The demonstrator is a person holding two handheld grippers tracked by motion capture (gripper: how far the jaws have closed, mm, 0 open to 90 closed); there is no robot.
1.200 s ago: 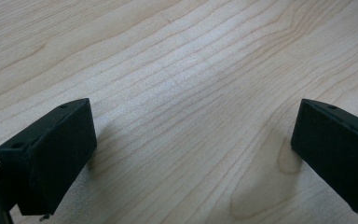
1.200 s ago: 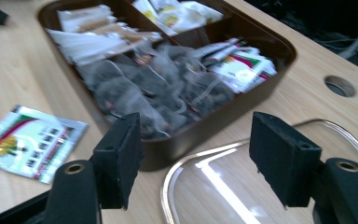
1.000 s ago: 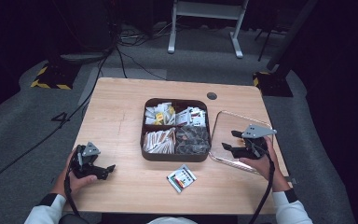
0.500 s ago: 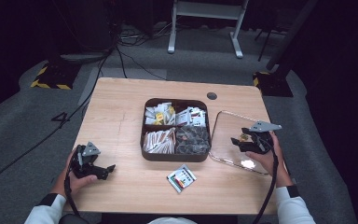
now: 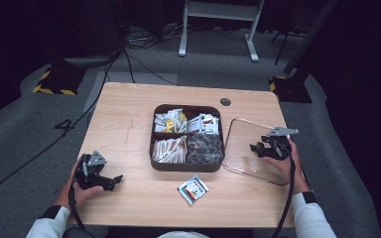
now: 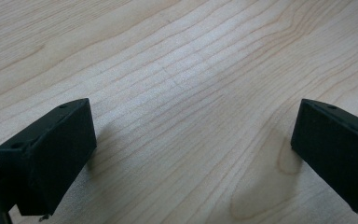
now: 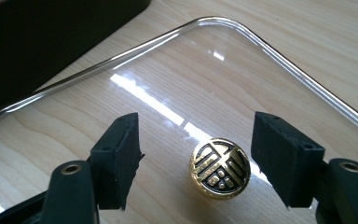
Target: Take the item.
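Note:
A dark brown box with compartments of packets stands at the table's middle. Its clear lid lies flat to the box's right. In the right gripper view a round gold-and-black knob sits on the lid, between the open jaws of my right gripper and nearer the right jaw. In the high view my right gripper hovers over the lid. A small loose packet lies in front of the box. My left gripper rests open at the front left, over bare wood.
The box's dark wall stands close beyond the lid's edge. A round grommet sits in the table's far side. Bare wood stretches left of the box. Cables and a stand's legs lie on the floor beyond the table.
My right gripper has moved away from me and slightly right over the lid. The left gripper has stayed put.

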